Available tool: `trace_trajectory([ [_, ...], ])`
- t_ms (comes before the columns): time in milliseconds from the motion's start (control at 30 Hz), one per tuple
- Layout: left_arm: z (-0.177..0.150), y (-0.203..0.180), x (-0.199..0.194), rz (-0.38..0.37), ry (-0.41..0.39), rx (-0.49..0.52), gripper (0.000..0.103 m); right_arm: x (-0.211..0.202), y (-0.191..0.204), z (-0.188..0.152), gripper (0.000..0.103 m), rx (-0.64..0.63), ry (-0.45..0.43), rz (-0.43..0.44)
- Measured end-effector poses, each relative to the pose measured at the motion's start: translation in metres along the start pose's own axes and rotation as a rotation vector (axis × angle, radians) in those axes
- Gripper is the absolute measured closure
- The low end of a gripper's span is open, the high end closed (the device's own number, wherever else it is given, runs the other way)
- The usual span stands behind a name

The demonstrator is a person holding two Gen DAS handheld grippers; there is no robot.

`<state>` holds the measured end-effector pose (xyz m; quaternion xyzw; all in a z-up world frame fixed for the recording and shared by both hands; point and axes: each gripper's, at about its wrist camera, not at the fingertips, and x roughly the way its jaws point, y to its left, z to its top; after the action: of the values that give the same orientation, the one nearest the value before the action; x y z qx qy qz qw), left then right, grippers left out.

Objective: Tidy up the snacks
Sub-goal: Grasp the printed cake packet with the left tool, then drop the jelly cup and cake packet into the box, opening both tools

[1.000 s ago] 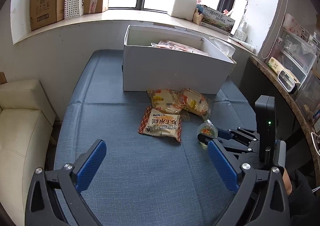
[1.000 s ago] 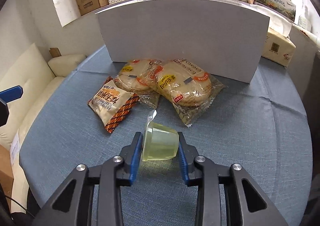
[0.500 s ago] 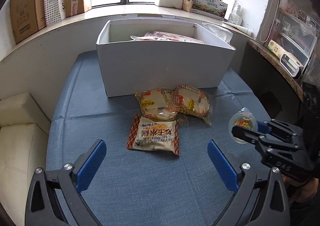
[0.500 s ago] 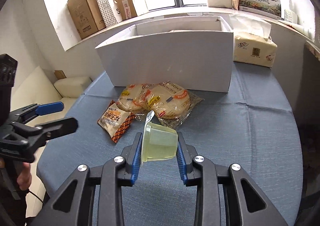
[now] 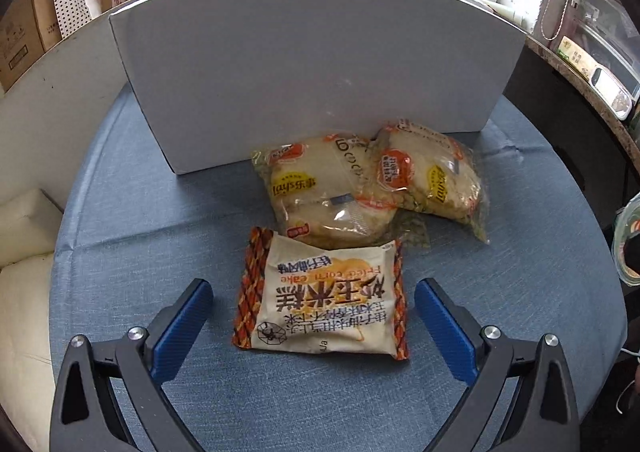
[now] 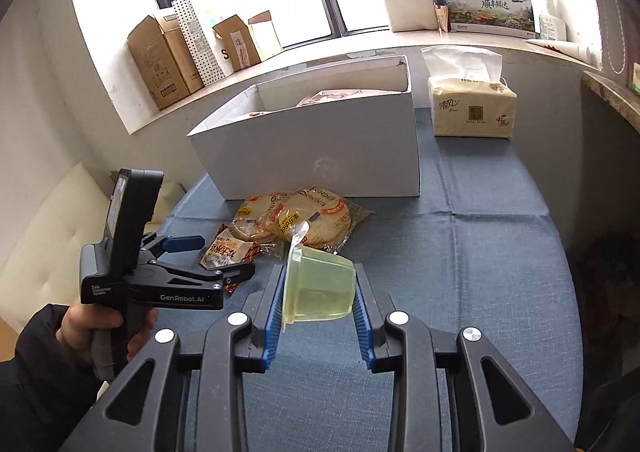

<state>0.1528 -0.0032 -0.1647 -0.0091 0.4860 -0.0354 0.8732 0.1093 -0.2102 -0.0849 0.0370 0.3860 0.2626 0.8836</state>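
Observation:
My left gripper [image 5: 314, 326] is open, low over the blue table, its fingers on either side of an orange and white corn cake packet [image 5: 322, 300]. Two Lay's snack bags [image 5: 332, 188] [image 5: 432, 176] lie just beyond it against the white box [image 5: 304, 64]. My right gripper [image 6: 318, 304] is shut on a yellow-green jelly cup [image 6: 318, 286] and holds it above the table. The cup's lid shows at the right edge of the left wrist view [image 5: 628, 240]. The right wrist view shows the left gripper [image 6: 192, 252] at the corn cake packet [image 6: 226, 250], and packets inside the box [image 6: 312, 148].
A tissue pack [image 6: 470, 108] stands right of the box. Cardboard boxes [image 6: 168, 60] line the window sill behind. A cream sofa [image 5: 24, 252] borders the table's left side. A counter with containers [image 5: 596, 48] runs along the right.
My left gripper has dropped low and forward until its open fingers straddle the corn cake packet. My right gripper has lifted the jelly cup higher and back.

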Motion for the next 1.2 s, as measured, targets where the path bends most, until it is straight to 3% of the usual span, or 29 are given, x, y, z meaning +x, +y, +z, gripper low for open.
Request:
trace_trajectory([
  [33, -0.001, 0.001, -0.001, 0.012, -0.005, 0.002, 0.007, 0.001, 0.0, -0.001, 0.069, 0.002, 0.002, 0.001],
  [67, -0.001, -0.001, -0.003, 0.029, -0.009, 0.012, 0.022, 0.001, 0.0, -0.002, 0.069, 0.003, 0.003, 0.002],
  [167, -0.002, 0.0, -0.01, -0.007, -0.011, 0.01, 0.033, 0.001, 0.0, -0.003, 0.069, 0.005, 0.002, 0.006],
  [367, -0.012, 0.01, -0.035, -0.063, -0.035, -0.052, 0.034, -0.001, 0.003, -0.004, 0.069, 0.001, 0.0, 0.011],
  [633, -0.026, 0.017, -0.128, -0.154, -0.203, -0.106, 0.034, -0.011, 0.004, 0.001, 0.069, 0.012, -0.026, 0.031],
  [833, 0.01, 0.02, -0.176, -0.135, -0.314, -0.098, 0.033, -0.023, 0.005, 0.027, 0.069, -0.001, -0.067, 0.054],
  [967, 0.06, 0.025, -0.181, -0.116, -0.355, -0.078, 0.033, -0.025, 0.001, 0.065, 0.069, 0.0, -0.099, 0.082],
  [1200, 0.154, 0.038, -0.133, -0.027, -0.316, -0.063, 0.033, 0.015, -0.008, 0.147, 0.069, 0.034, -0.089, 0.104],
])
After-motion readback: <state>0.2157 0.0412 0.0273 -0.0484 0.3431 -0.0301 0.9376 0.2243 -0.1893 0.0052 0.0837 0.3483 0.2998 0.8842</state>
